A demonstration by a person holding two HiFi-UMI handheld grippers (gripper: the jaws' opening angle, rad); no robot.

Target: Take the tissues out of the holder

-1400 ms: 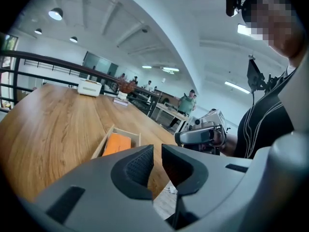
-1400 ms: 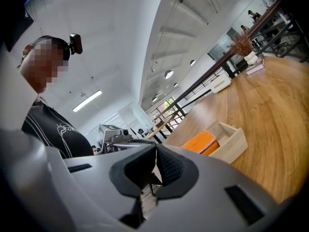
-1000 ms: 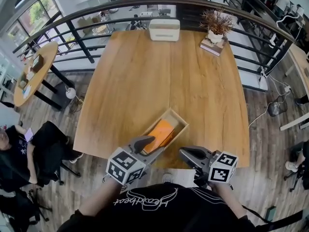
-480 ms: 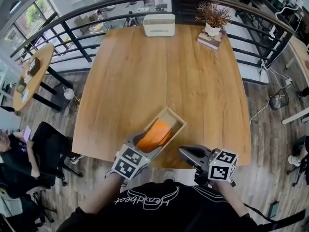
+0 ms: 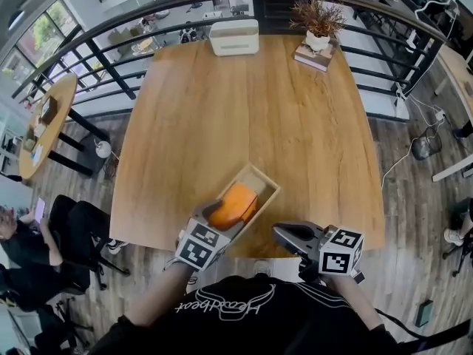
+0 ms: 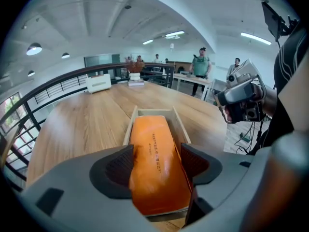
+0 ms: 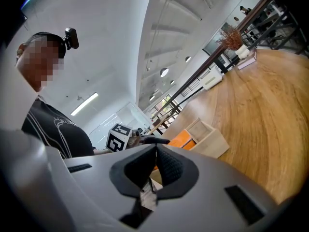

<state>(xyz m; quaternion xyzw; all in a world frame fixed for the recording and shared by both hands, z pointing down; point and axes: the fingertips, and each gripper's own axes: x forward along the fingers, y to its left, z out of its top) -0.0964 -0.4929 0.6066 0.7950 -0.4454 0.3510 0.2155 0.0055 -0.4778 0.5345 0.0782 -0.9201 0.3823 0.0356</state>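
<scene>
An open wooden holder (image 5: 267, 182) stands near the table's front edge with an orange tissue pack (image 5: 238, 198) inside. My left gripper (image 5: 224, 217) reaches over the holder's near end. In the left gripper view its jaws stand wide on either side of the tissue pack (image 6: 157, 139), with the pads close against its sides but not squeezing it. The pack's near end hides the holder's (image 6: 131, 124) front wall. My right gripper (image 5: 278, 232) hovers at the table's front edge, right of the holder. Its pads meet with nothing between them (image 7: 155, 163).
A white box (image 5: 233, 37) and a potted dry plant on books (image 5: 318, 41) sit at the table's far edge, before a dark railing (image 5: 111, 54). A round side table (image 5: 46, 120) and a seated person (image 5: 26, 246) are at the left.
My left gripper has opened wider and moved down and forward until its jaws straddle the orange pack, which now looks humped. The right gripper has stayed put.
</scene>
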